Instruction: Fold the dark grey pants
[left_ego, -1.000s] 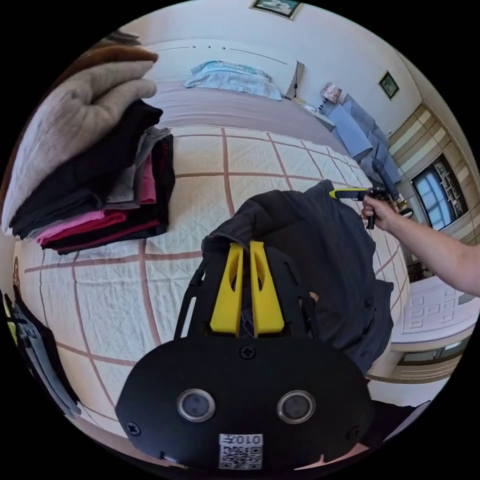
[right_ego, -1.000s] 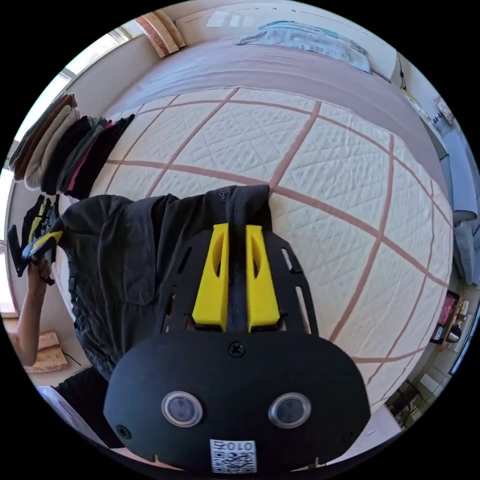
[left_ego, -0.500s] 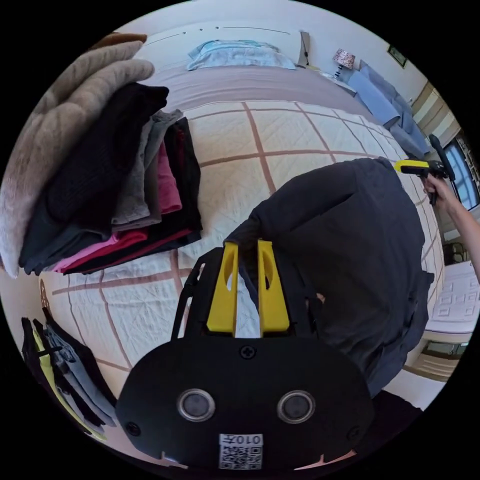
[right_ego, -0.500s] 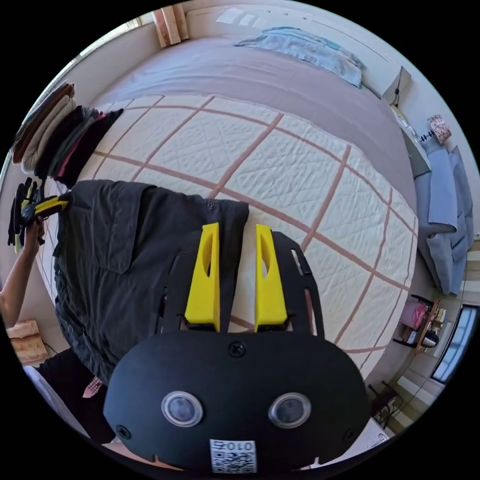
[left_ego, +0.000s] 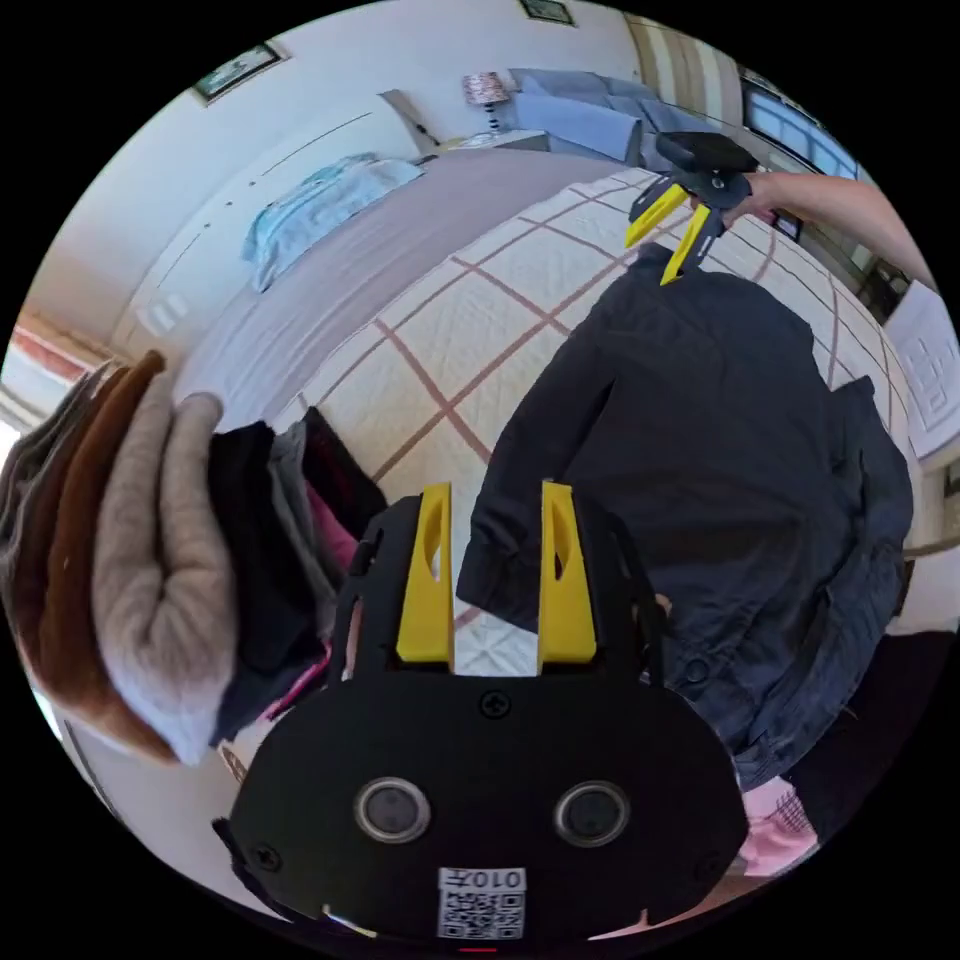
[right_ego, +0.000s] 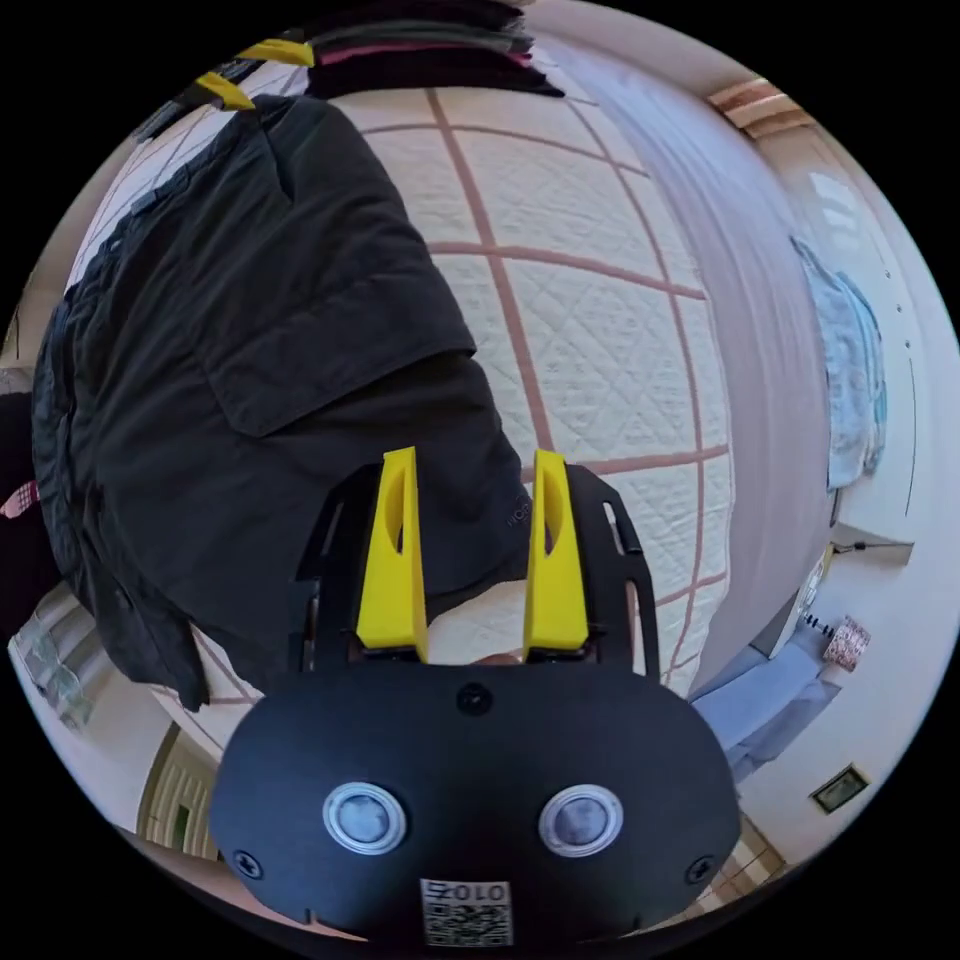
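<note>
Gaping left gripper (left_ego: 495, 500) over pants (left_ego: 720, 450)

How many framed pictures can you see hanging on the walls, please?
2. One framed picture hangs on the wall above the bed's headboard; a second framed picture hangs further along, above the lamp. Others may be hidden.

Quilted bed (left_ego: 500, 300) (cream, pink-lined) bears dark grey pants (left_ego: 720, 470), folded-clothes stack (left_ego: 200, 560).

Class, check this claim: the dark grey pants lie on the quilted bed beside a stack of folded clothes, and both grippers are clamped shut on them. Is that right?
Not quite. Both grippers are open: the left gripper in the left gripper view and the right gripper in the right gripper view. The pants do lie on the bed beside the stack.
</note>
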